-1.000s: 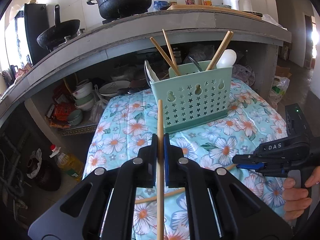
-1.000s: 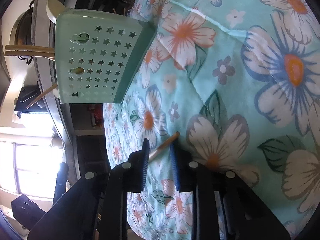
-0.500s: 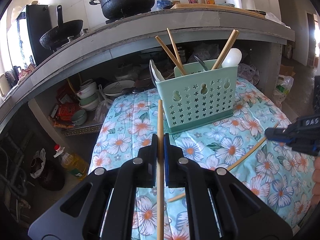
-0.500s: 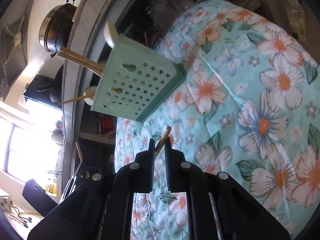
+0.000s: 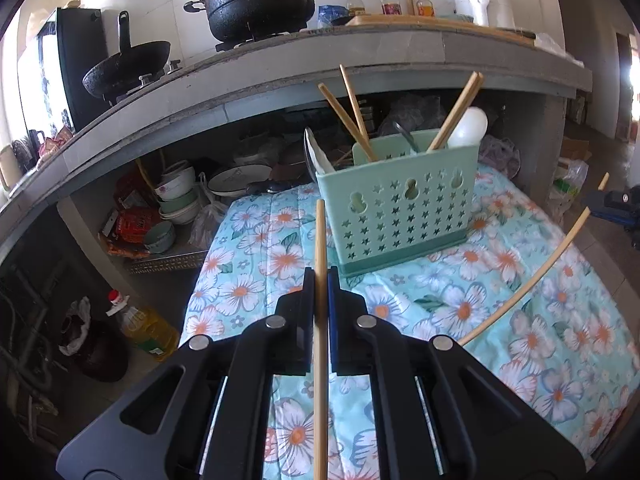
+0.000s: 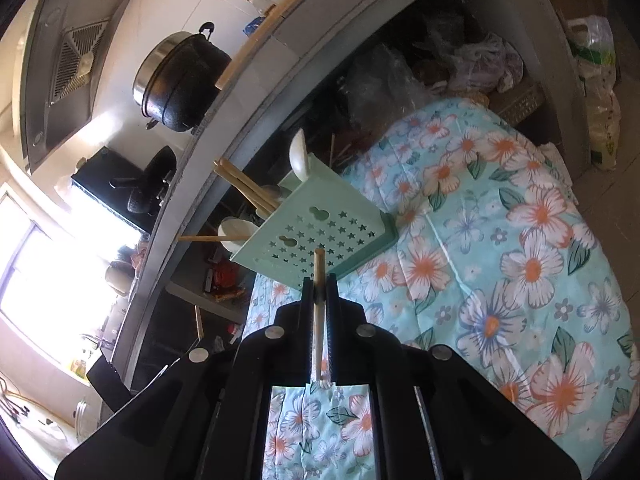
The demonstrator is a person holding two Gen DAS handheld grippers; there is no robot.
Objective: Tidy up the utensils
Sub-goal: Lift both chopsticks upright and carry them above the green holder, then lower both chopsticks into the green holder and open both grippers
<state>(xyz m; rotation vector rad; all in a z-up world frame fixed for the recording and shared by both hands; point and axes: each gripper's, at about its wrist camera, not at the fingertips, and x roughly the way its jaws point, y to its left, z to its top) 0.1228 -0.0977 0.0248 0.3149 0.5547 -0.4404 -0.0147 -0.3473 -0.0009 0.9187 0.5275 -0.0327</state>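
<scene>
1. Left hand-held gripper (image 5: pixel 320 280): jaws closed on a chopstick (image 5: pixel 320 320), held upright between the pads, tip pointing toward the green utensil basket (image 5: pixel 396 216). Same grip as a second ago; no change on this side.
2. Right hand-held gripper (image 6: pixel 320 292): jaws now clamped on a second chopstick (image 6: pixel 318 312). A second ago they stood open around it while it lay on the floral cloth (image 6: pixel 520 280); half a second ago they had closed.
3. That second chopstick is now off the cloth. In the left wrist view it shows as a long pale stick (image 5: pixel 532 280) slanting up at the right, clear of the surface, with the right gripper at its upper end near the frame edge.
4. Basket stands on the cloth, well ahead of both grippers. It already holds several chopsticks (image 5: pixel 352 112) and a white spoon (image 5: pixel 468 132).
5. Meaning, as I judge it: both loose sticks are in hand, pick-up step finished. No other loose utensil visible on the cloth in these views.
6. Next likely: carry each stick over the basket rim and drop it in. Tips need to point down first.
</scene>
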